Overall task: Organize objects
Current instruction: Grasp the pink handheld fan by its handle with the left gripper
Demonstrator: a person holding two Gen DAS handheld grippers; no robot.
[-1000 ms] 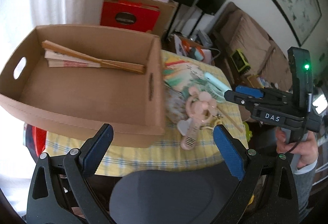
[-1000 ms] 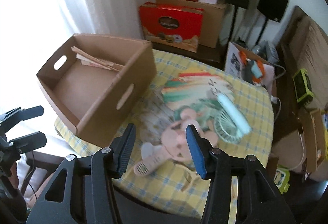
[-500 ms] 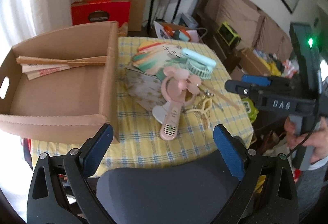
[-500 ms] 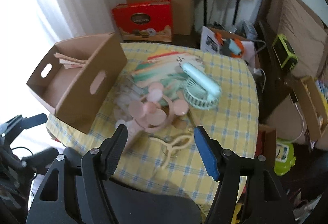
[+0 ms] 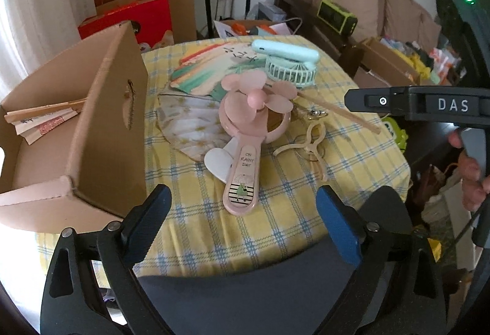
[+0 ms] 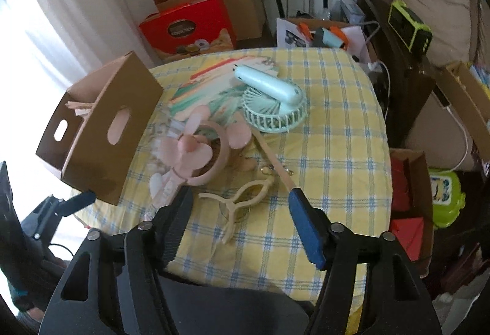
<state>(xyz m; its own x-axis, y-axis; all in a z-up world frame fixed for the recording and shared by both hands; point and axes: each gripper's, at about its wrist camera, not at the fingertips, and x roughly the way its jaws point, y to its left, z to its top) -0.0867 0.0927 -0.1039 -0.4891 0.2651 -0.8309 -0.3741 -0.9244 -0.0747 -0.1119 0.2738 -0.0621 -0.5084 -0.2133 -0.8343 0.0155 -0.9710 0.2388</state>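
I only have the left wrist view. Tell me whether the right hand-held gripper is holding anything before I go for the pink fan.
Observer: No. The right hand-held gripper is open. Its jaws have just been closing a little, with nothing between the pads. The cream clip lies on the cloth below.
Operator: Say what is next to its blue pad.
Observer: The wooden stick ends right at that blue pad in the picture. I cannot tell whether they touch.
Operator: Report the floor on that side.
Observer: An open cardboard box with red items stands beside the table.
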